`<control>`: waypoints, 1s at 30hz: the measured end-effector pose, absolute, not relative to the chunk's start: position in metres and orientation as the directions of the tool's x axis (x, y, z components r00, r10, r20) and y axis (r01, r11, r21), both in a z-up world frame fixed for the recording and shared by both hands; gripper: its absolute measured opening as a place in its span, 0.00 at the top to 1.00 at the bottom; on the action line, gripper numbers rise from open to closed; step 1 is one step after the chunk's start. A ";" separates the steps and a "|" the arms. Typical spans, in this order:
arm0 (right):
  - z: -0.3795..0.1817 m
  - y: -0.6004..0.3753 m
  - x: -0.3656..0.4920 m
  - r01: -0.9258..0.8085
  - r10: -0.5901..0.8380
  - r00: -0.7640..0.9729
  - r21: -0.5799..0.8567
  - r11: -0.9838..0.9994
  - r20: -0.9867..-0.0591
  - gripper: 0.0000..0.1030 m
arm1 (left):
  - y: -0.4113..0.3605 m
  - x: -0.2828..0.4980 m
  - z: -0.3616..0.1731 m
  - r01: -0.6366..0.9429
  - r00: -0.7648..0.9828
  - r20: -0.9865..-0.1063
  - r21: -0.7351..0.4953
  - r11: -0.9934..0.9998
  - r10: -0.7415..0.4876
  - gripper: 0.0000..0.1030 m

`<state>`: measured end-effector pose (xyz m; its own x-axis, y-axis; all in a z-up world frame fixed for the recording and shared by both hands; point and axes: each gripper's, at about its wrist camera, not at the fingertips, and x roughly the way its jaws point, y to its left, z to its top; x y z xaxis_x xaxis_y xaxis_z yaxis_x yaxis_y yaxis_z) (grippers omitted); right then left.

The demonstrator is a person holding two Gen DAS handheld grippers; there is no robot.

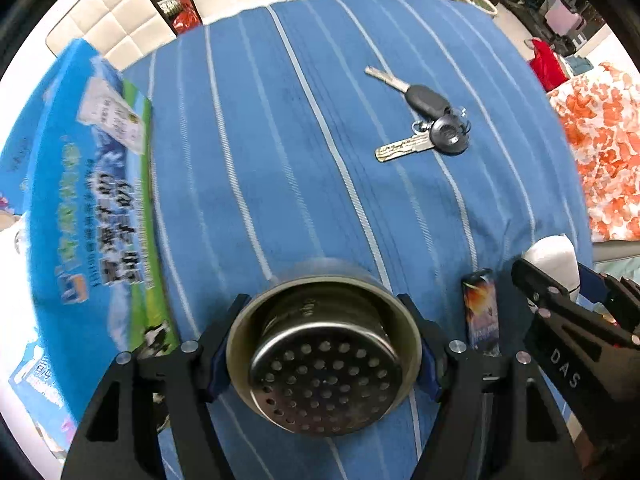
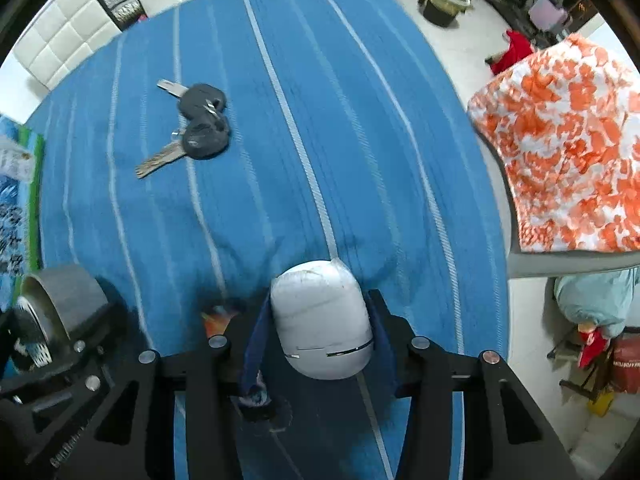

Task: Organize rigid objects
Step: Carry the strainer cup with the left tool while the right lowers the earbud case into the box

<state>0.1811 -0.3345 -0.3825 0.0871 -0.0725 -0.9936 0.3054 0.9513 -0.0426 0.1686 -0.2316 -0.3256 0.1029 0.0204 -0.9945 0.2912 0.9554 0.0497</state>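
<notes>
Near the front edge of the blue striped cloth (image 1: 304, 168), my left gripper (image 1: 324, 354) squeezes a metal strainer cup (image 1: 324, 368), one finger on each side. My right gripper (image 2: 320, 330) hugs a white case (image 2: 322, 324) the same way, at the same front edge. Between them lies a small lighter (image 1: 481, 312). Two black-headed keys (image 1: 424, 116) rest farther back, near the middle. A blue milk box (image 1: 80, 208) sits at the left edge.

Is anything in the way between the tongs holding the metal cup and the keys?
Nothing visible. The left tongs hold the cup, and only bare blue cloth lies between it and the keys.
</notes>
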 end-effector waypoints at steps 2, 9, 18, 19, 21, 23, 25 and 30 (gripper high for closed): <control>-0.369 -0.330 0.173 0.300 -0.076 0.121 -0.036 0.953 -0.990 0.52 | -0.228 0.160 -0.311 0.293 0.133 -0.991 0.050 0.955 0.012 0.33; -0.293 -0.312 0.144 0.271 -0.078 0.270 -0.002 0.962 -0.960 0.52 | -0.204 0.132 -0.247 0.309 0.260 -0.965 0.045 0.950 -0.039 0.33; -0.200 -0.265 0.117 0.193 -0.037 0.408 0.047 0.980 -0.912 0.52 | -0.149 0.101 -0.139 0.284 0.447 -0.890 0.043 0.958 -0.093 0.33; -0.189 -0.257 0.116 0.185 -0.030 0.422 0.054 0.981 -0.906 0.52 | -0.142 0.102 -0.134 0.278 0.455 -0.886 0.043 0.960 -0.092 0.33; -0.167 -0.239 0.112 0.161 -0.014 0.457 0.068 0.985 -0.890 0.52 | -0.121 0.098 -0.114 0.258 0.479 -0.873 0.042 0.965 -0.090 0.33; -0.148 -0.219 0.111 0.135 0.006 0.483 0.081 0.988 -0.875 0.52 | -0.103 0.096 -0.098 0.235 0.505 -0.860 0.050 0.971 -0.078 0.33; -0.128 -0.194 0.110 0.100 0.026 0.512 0.090 0.991 -0.858 0.52 | -0.083 0.092 -0.084 0.214 0.526 -0.848 0.056 0.975 -0.067 0.33; -0.096 -0.138 0.105 0.018 0.064 0.562 0.089 0.996 -0.824 0.52 | -0.040 0.078 -0.059 0.155 0.577 -0.816 0.066 0.986 -0.036 0.33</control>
